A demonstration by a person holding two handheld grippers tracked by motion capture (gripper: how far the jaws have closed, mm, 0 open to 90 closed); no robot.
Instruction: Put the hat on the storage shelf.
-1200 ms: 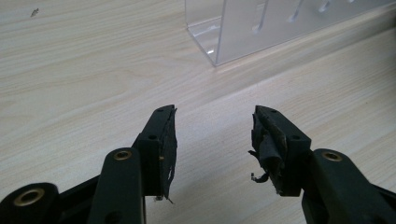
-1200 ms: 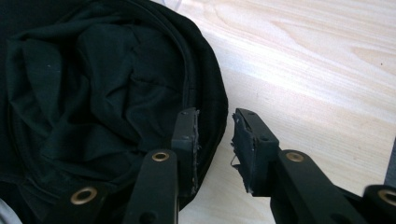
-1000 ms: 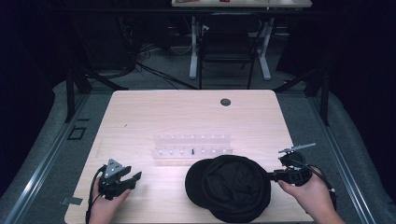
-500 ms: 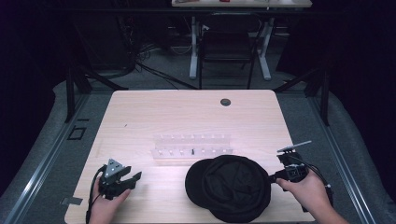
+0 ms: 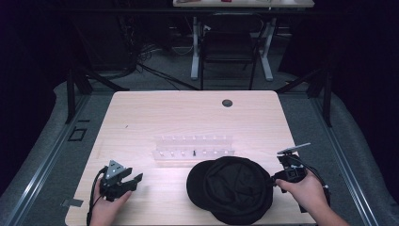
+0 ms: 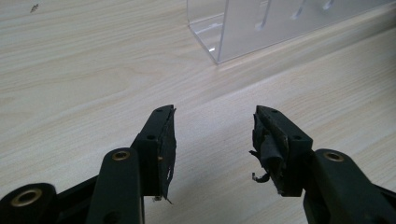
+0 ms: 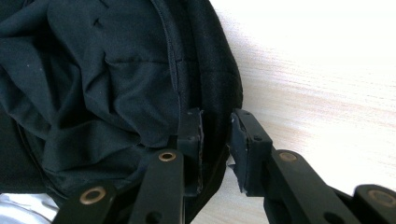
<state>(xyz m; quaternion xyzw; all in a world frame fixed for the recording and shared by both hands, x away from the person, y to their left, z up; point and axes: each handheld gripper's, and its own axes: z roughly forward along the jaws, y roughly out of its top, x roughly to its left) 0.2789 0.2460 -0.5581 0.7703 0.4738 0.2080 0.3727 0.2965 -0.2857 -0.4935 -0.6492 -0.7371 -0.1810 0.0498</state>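
My right gripper (image 7: 215,135) has its jaws straddling the rim of the black cap (image 5: 235,188), fabric between them, not quite pinched. Left gripper (image 6: 212,140) sits spread and empty, cap well off its side.

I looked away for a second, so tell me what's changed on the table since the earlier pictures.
The right gripper has dropped lower and closer to the person, its jaws now straddling the rim of the black fabric cap. The left gripper, open, the cap and the clear plastic rack stayed put.
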